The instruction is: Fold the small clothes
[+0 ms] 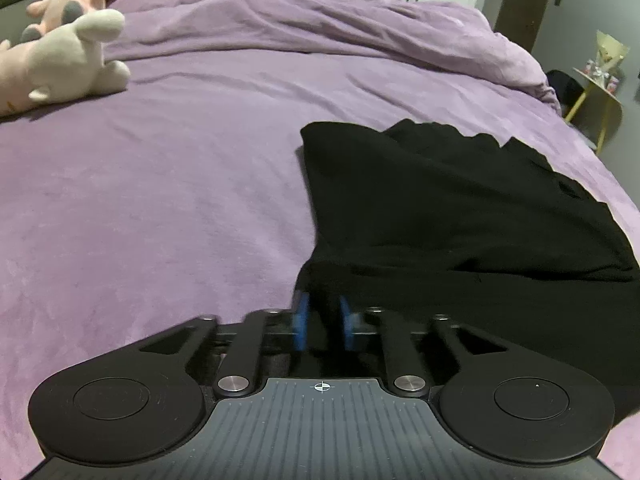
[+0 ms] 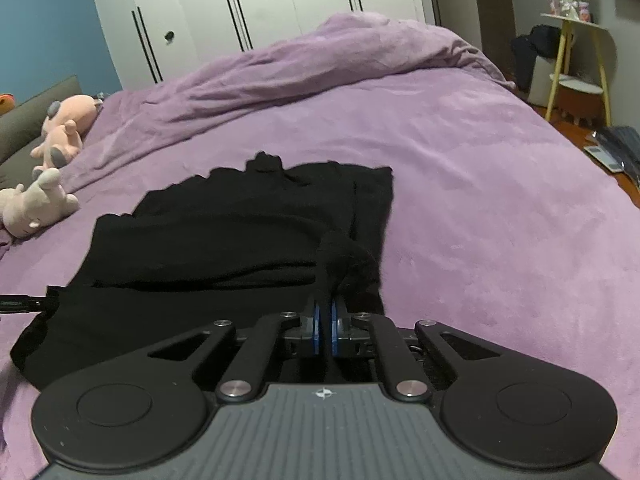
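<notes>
Black, soft knitted garment [image 2: 224, 232] is laid on the purple fleece bedspread [image 2: 480, 200], partly folded, with one layer doubled over another and a fold line seen across its near part. Its far edge is turned toward the rumpled ridge of the bedspread, and the pale plush toys [image 2: 36, 204] are seen well apart from it, on its left in the right wrist view.

The right gripper [image 2: 325, 316] is seen nearly together, its blue pads clamped on a bunched corner of the garment at the near right edge. The left gripper [image 1: 323, 320] is seen at the near left corner; dark cloth is visible between its blue pads, which stand a little apart, so a grip is judged likely, though blur leaves it uncertain.

The fabric is judged light, limp and unlikely to slip on the fleece; it can be expected to sag and crease wherever it is unsupported, and nothing fragile is involved. Hold is best taken at the two near corners, through both layers, so that the edge is kept taut and straight when it is carried over toward the far edge. A pinch of only the top layer may let the lower one drag and bunch.
</notes>
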Available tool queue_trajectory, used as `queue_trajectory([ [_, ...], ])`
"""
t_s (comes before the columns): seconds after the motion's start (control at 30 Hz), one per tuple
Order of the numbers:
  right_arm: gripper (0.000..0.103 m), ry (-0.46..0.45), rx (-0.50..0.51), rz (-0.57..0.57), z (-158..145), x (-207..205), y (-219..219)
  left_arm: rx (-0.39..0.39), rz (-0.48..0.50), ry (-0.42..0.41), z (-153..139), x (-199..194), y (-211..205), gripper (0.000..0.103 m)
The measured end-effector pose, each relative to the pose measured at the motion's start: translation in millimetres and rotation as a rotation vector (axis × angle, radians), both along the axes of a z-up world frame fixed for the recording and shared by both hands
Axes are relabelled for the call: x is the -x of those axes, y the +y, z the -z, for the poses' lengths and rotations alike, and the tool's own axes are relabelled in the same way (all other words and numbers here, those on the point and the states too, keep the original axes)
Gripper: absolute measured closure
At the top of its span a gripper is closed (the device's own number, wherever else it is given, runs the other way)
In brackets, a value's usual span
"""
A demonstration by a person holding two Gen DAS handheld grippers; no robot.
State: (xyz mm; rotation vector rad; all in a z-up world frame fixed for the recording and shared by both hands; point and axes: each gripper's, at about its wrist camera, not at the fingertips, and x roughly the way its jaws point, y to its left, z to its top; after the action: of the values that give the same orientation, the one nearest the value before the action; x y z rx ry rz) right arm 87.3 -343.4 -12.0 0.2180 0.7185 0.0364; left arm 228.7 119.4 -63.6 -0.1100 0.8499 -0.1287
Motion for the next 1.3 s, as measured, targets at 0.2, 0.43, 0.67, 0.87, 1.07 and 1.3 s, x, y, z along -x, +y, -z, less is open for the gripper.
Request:
queue_trajectory([
  [0.2, 0.099, -0.068, -0.011, -0.01, -24.6, 10.0, -0.1, 0.058, 0.007, -0.063, -25.6, 10.5, 6.2, 0.096],
  [0.43, 0.099, -0.166, -0.019, 0.019, -56.4, -11.6, -5.5, 0.116, 0.007, -0.218, -92.2, 3.2, 10.0, 0.097],
  [0.67, 0.1, -0.157, 0.053, 0.034, -54.7, -73.9, 0.2, 0.041, -0.039, -0.226, -96.3, -48.0, -5.4, 0.097],
  [0.87, 0.1, -0.122, 0.107, 0.103, -41.0, -141.4, -1.0, -0.029, -0.089, -0.22, -81.0, -105.0, -18.6, 0.097],
  [1.07, 0.1, -0.092, 0.159, 0.146, -23.7, -190.0, 3.6, -0.065, -0.147, -0.217, -65.7, -146.7, -26.4, 0.097],
  [1.3, 0.1, -0.061, 0.163, 0.2, -3.4, -218.2, 4.4, -0.135, -0.213, -0.231, -45.1, -171.6, -40.6, 0.097],
])
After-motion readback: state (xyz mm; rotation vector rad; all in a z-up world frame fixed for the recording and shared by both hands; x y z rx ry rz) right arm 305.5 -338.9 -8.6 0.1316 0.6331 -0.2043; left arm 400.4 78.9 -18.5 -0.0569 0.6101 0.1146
